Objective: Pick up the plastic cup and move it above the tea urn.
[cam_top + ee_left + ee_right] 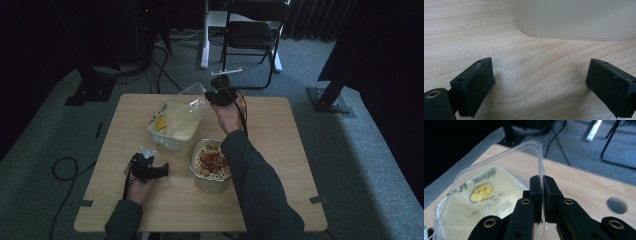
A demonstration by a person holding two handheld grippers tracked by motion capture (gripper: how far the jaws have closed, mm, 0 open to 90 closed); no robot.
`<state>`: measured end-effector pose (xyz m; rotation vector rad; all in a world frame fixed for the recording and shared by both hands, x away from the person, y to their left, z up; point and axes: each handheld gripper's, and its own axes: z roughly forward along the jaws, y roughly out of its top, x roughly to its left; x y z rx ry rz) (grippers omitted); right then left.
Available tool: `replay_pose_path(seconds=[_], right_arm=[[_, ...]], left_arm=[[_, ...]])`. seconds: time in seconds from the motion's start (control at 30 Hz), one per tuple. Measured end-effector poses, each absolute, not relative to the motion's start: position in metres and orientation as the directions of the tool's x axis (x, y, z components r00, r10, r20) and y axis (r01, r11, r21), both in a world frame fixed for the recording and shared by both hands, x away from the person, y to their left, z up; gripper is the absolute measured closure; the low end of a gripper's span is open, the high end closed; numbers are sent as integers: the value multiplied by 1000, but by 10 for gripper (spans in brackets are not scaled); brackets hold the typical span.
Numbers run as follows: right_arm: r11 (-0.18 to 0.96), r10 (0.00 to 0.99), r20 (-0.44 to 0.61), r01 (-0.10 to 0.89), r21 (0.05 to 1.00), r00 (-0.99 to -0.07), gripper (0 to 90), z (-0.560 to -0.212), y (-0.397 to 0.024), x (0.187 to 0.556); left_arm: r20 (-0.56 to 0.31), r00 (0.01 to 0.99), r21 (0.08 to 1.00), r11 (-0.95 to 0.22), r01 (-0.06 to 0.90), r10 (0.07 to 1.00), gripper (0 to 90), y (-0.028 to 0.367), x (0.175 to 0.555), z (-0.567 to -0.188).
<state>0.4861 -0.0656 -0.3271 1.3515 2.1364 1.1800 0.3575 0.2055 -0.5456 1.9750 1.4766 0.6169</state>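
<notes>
Seemingly tilted, clear lid (499, 185) pinched by right gripper (543, 195); left gripper (541, 85) wide.

Glossy clear plastic lid (499, 195), matt pale wood-grain table (499, 37).

The clear lid (499, 182) over a pale container bearing a yellow smiley, a bowl (211, 162) of red and tan food, black grippers, light wood-grain table (280, 150).
</notes>
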Motion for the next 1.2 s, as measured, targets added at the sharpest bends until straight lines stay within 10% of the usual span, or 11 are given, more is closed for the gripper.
replay_pose_path(seconds=[0.83,1.2], right_arm=[[204,775,217,560,803,-593,607,-323,-64,477],[333,797,60,521,786,-601,870,-331,-29,470]], left_arm=[[17,276,696,-210,687,961,80,205,358,-546],[16,276,696,-209,687,961,81,205,358,-546]])
